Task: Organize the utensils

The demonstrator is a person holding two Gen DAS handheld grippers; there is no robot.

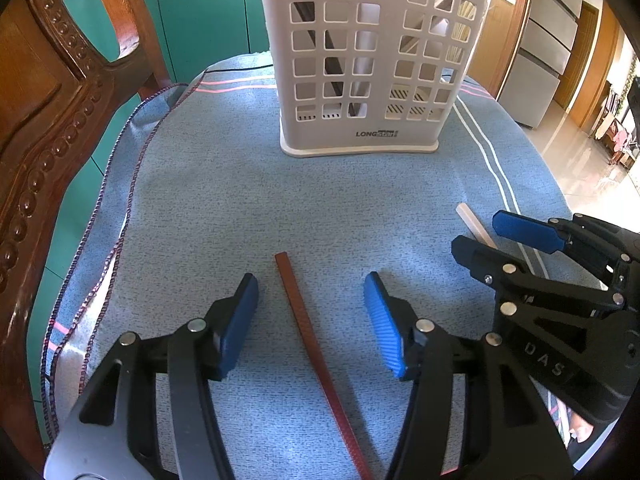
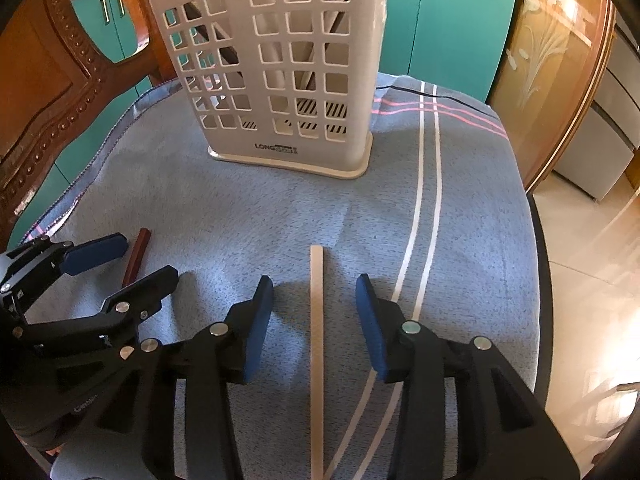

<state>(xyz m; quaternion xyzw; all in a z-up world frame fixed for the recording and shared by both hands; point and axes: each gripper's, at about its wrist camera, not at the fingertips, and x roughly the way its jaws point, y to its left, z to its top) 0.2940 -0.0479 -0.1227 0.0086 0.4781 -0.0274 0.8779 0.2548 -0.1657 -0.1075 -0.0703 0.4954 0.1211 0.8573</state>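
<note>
A reddish-brown chopstick [image 1: 316,356] lies flat on the blue cloth between the open jaws of my left gripper [image 1: 312,312]. A cream chopstick [image 2: 317,344] lies flat between the open jaws of my right gripper [image 2: 316,312]. Neither is gripped. A white slotted utensil holder [image 1: 372,60] stands upright at the far side of the table, and shows in the right wrist view [image 2: 280,72] too, with several utensils inside. The right gripper [image 1: 504,236] shows at the right of the left wrist view, the left gripper [image 2: 132,258] at the left of the right wrist view.
The blue cloth [image 1: 224,200] covers a small table. A carved wooden chair back [image 1: 48,100] stands close at the left. Teal cabinets [image 2: 452,32] are behind. The table edge drops to a tiled floor [image 2: 592,280] at the right.
</note>
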